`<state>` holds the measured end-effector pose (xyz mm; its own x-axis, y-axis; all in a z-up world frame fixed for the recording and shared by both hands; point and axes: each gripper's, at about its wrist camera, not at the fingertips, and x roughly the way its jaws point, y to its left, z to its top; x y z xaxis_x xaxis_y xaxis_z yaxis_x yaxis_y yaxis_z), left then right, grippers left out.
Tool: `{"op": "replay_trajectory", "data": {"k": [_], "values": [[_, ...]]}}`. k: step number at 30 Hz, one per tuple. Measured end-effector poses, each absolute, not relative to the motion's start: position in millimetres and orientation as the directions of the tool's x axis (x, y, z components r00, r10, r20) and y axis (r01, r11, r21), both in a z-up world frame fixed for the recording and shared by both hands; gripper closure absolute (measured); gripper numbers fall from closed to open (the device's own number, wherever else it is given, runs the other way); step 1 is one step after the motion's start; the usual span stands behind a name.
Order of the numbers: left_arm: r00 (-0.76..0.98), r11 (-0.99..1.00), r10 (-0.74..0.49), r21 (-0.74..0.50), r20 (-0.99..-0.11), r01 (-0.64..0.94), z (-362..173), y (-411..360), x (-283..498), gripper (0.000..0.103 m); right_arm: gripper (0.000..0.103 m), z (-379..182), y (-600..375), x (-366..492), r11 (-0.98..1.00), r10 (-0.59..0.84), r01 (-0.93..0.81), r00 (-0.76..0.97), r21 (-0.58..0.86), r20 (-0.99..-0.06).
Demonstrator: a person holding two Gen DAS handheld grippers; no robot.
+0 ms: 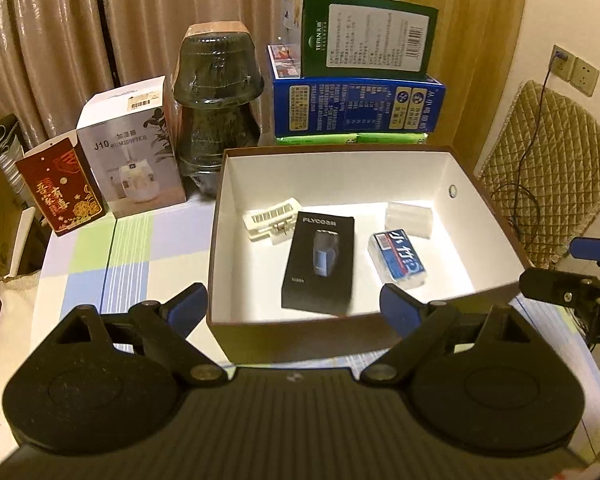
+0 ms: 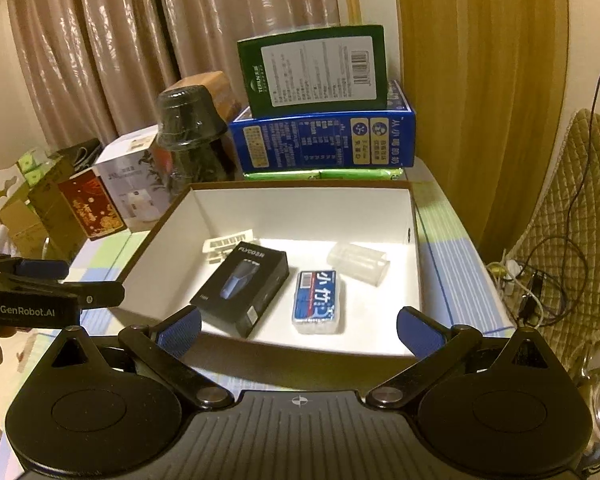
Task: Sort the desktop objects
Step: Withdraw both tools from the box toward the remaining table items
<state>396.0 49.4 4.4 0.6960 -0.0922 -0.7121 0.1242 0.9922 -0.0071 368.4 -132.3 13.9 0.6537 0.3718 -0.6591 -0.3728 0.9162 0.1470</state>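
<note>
1. Since four small items already lie on the floor of the open white-lined cardboard box (image 1: pixel 440 168), the sorting looks largely done: a black rectangular shaver carton (image 1: pixel 319 266) in the middle, a white plastic slatted clip (image 1: pixel 271 220) just beside its far left corner, a blue-and-white wrapped tissue packet (image 1: pixel 398 262) to its right, and a clear ribbed plastic case (image 1: pixel 409 219) behind the packet.
2. The left gripper (image 1: pixel 294 304) hovers at the box's near wall with its fingers spread wide and nothing between them.
3. The right gripper (image 2: pixel 298 330) hangs over the near rim, likewise spread and empty.
4. Whatever remains is hard to judge. Behind and left of the box stand a red gift carton with gold print (image 1: pixel 62 188), a white humidifier carton (image 1: pixel 134 160), a dark glass jar with an upturned bowl on top (image 1: pixel 216 120) and a green carton stacked on a blue one (image 1: pixel 358 106). These may be background rather than items to sort.
5. No loose small object shows on the checked tablecloth (image 1: pixel 112 256) near the box.
</note>
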Motion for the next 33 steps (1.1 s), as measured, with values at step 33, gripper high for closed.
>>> {"op": "replay_trajectory", "data": {"k": [33], "values": [[0.664,0.993,-0.068,0.011,-0.744,0.115,2,14,254,0.012,0.002,10,-175,242,0.887,0.423,-0.426,0.590,0.180,-0.688]]}}
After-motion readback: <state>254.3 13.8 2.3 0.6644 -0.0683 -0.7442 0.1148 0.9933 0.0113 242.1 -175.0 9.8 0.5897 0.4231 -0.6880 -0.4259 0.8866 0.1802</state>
